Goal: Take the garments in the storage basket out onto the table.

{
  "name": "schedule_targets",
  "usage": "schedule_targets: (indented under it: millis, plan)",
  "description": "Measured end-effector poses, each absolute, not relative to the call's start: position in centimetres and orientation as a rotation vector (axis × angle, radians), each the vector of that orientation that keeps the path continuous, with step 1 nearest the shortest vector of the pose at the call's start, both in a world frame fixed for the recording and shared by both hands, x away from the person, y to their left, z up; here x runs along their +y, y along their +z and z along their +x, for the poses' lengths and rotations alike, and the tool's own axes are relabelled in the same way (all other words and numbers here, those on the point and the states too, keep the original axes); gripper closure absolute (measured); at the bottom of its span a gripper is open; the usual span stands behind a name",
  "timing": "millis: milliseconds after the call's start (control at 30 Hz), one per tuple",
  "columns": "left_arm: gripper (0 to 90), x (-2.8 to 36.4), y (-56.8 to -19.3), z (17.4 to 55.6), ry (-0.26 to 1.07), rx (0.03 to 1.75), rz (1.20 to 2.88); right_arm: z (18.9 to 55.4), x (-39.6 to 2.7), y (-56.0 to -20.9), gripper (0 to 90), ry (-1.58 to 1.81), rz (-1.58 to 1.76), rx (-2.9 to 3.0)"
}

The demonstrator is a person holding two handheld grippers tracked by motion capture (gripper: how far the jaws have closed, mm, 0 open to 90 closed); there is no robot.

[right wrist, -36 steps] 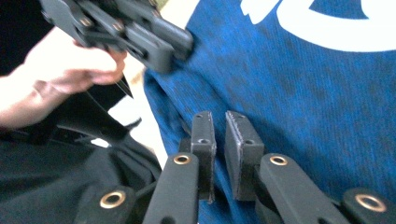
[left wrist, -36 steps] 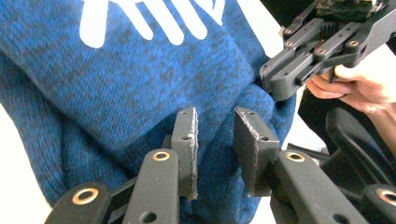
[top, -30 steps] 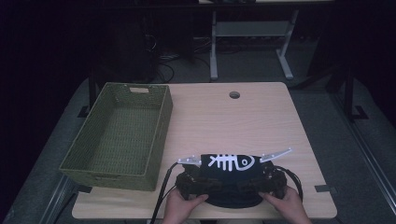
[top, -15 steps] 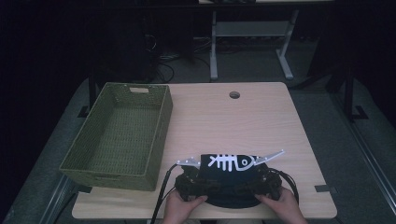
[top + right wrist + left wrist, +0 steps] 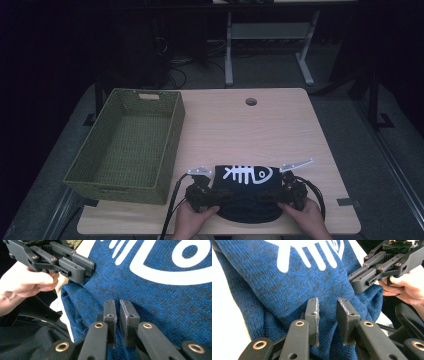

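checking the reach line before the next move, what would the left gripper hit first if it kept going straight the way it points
Most likely the blue sweater: the left gripper looks along its fingers straight onto the knit, just short of the white fish-bone print. Depth is hard to judge, and the cloth may already touch them.

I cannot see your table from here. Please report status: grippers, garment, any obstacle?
Left gripper and right gripper both low on the blue sweater, jaws narrow, grip unclear. Sweater at table's near edge. Green basket to the left, path clear.

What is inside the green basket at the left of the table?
Inside the green basket only its woven bottom shows in the high view; nothing lies in it. Its near wall hides a strip of that bottom. The blue garment lies outside, on the table.
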State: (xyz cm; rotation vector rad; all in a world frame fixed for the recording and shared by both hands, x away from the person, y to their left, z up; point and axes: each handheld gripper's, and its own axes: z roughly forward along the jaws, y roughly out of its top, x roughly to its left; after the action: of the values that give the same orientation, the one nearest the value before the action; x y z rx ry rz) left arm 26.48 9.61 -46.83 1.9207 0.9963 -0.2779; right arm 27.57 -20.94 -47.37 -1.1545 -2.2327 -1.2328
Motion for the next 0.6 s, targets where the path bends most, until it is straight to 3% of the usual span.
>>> schedule_targets:
  millis: [600]
  plan:
    - [67.3, 11.7, -44.8, 27.4, -0.186, 1.060, 1.832, 27.2, -23.6, -45.2, 69.7, -1.345, -1.258, -2.245]
